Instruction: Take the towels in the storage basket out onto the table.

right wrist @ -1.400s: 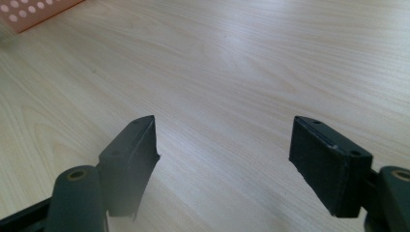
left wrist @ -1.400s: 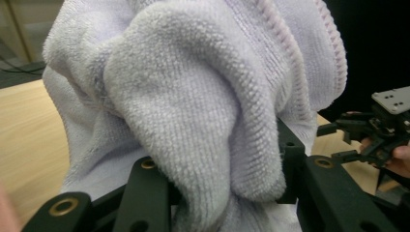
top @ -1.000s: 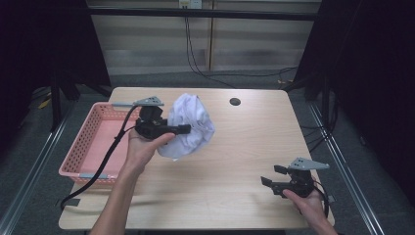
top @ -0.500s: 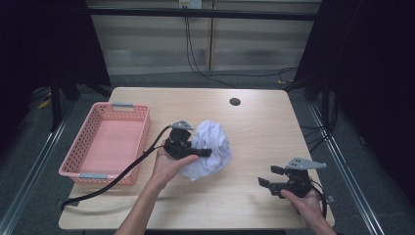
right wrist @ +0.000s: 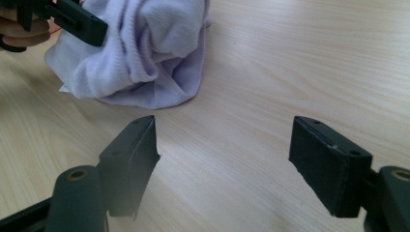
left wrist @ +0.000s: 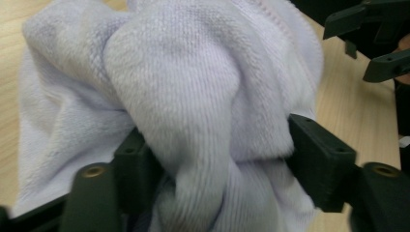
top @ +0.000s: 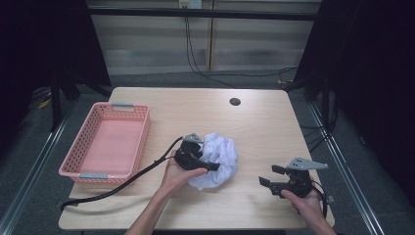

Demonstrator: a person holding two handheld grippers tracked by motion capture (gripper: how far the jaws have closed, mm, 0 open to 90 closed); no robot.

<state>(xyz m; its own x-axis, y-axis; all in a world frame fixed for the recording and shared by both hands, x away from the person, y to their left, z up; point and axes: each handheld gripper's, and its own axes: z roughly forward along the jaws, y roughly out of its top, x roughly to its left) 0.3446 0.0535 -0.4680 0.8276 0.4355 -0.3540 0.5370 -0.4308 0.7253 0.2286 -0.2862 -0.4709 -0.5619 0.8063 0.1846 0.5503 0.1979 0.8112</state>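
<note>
- Left of the white towel (top: pixel 218 164), near the bench's (top: pixel 264 127) left edge, sits a pink basket (top: pixel 105 142) with a grey handle at its near and far rims; nothing lies in it.
- Between that basket and the towel, a black cable (top: pixel 122 183) trails across the wood from the left gripper (top: pixel 208 164) toward the bench's near-left corner.
- At the towel's left side, a hand (top: pixel 178 174) holds the left gripper, whose black body lies against the cloth.
- Its jaws have just been opening: in the left gripper view they stand wide with a thick fold of the towel (left wrist: pixel 193 106) bulging between them, the cloth brushing both pads but not squeezed, so the grasp reads as released.
- Slightly near of the bench's middle, the towel rests bunched in a rumpled heap on the wood, well apart from the basket.
- Beyond the towel, toward the far edge, a small dark round hole (top: pixel 235 102) marks the benchtop.
- Right of the towel and apart from it, the right gripper (top: pixel 268 177) is held low by a hand (top: pixel 308 208) near the bench's near-right corner, pointing toward the towel.
- In the right gripper view its jaws are spread wide with bare wood between them, and the towel (right wrist: pixel 145 53) lies ahead.
</note>
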